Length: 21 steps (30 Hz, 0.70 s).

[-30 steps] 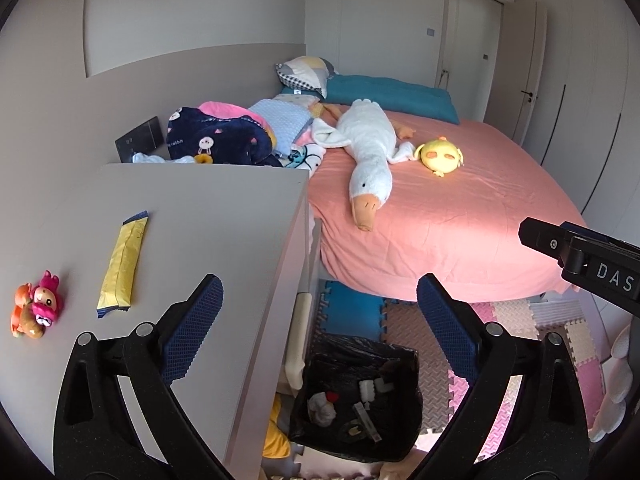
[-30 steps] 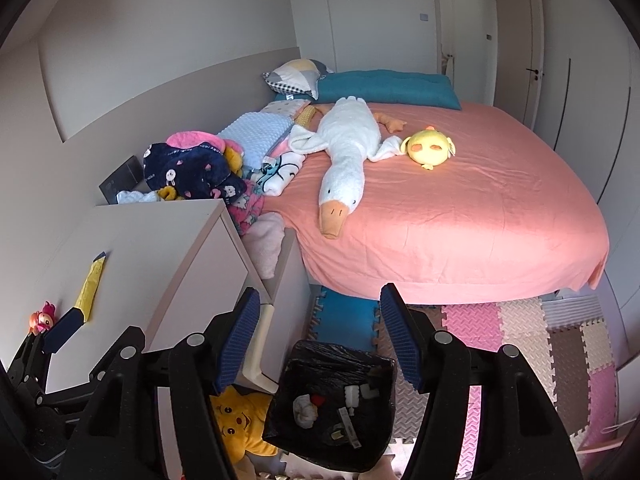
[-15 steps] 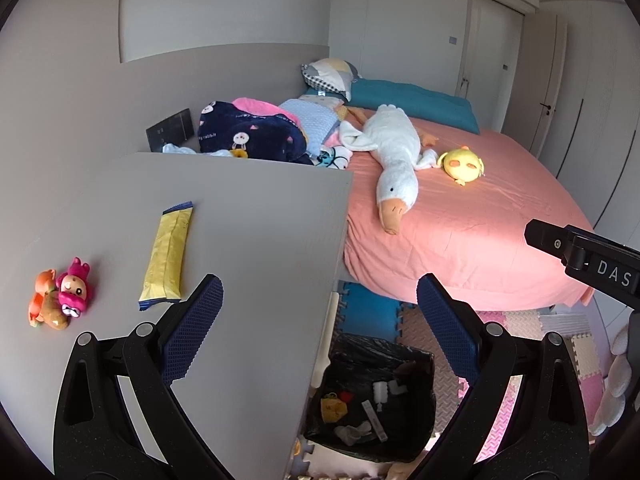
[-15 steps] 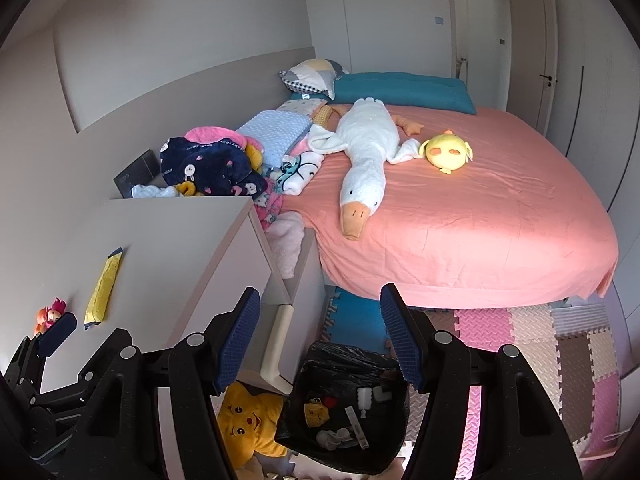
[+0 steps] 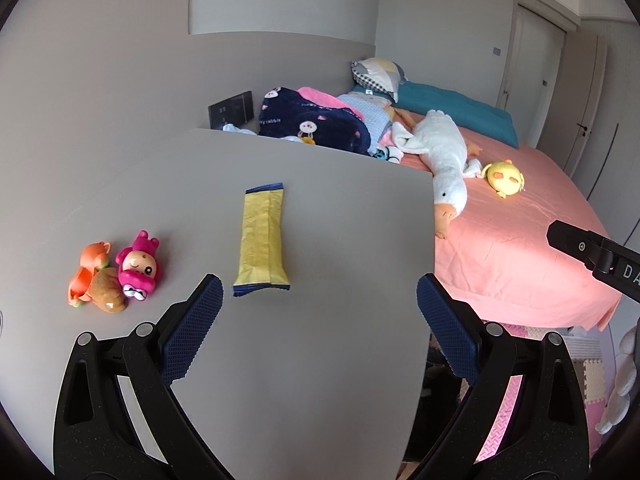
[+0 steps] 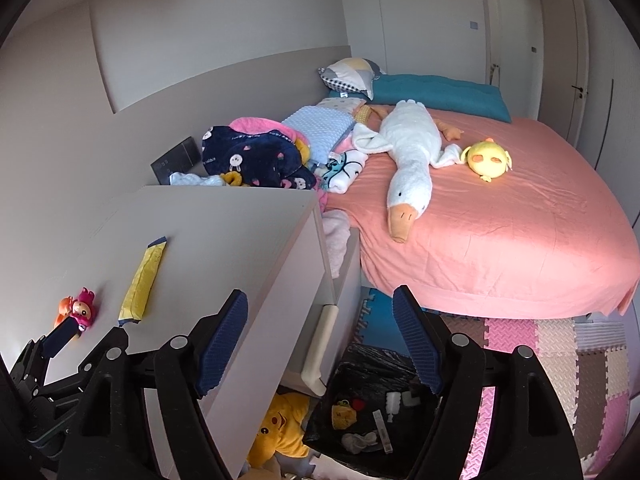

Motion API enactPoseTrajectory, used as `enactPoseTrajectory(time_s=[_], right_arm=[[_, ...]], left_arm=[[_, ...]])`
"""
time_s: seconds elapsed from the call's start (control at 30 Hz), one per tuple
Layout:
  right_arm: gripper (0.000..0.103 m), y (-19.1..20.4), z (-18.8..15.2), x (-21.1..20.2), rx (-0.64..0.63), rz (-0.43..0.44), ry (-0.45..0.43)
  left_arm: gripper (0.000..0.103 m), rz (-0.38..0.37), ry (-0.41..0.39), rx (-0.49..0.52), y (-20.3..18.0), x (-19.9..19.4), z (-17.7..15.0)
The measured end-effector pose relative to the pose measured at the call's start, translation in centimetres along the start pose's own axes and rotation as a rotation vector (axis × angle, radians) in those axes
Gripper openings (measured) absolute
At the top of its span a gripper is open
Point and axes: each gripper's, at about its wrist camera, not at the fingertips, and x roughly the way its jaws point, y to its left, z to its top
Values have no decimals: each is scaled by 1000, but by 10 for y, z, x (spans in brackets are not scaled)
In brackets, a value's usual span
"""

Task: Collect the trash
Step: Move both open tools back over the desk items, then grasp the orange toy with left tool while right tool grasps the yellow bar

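Note:
A yellow snack wrapper (image 5: 262, 240) with dark blue ends lies flat on the grey cabinet top (image 5: 340, 260); it also shows in the right wrist view (image 6: 144, 278). My left gripper (image 5: 318, 300) is open and empty, just short of the wrapper's near end. My right gripper (image 6: 320, 322) is open and empty, hovering off the cabinet's right edge above a black-lined trash bin (image 6: 376, 404) on the floor that holds several scraps.
Small pink and orange toys (image 5: 116, 276) sit left of the wrapper. A pink bed (image 6: 500, 232) with a white goose plush (image 6: 408, 160), a yellow plush and piled clothes lies beyond. A yellow plush (image 6: 280, 436) lies under the cabinet. Foam mats (image 6: 560, 344) cover the floor.
My left gripper has swung left over the cabinet top and nearer the wrapper; the bin has left its view. My right gripper shifted slightly, still above the bin. Both stay open.

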Motion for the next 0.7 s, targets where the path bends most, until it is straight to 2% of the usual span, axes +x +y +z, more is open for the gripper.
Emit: enactPoseTrajectory(time_s=[0.3,0.4,0.7], right_arm=[[79,40,1,16,-39,49,13],[88,52,0,18,-49,44,2],[92,90,1,27,-91,77,-25]], left_arm=[[94,68,1,-53,49,-3,-4],[94,88,-3,-71,64,-6,-6],[94,150,-12,-106,104,-16,-10]])
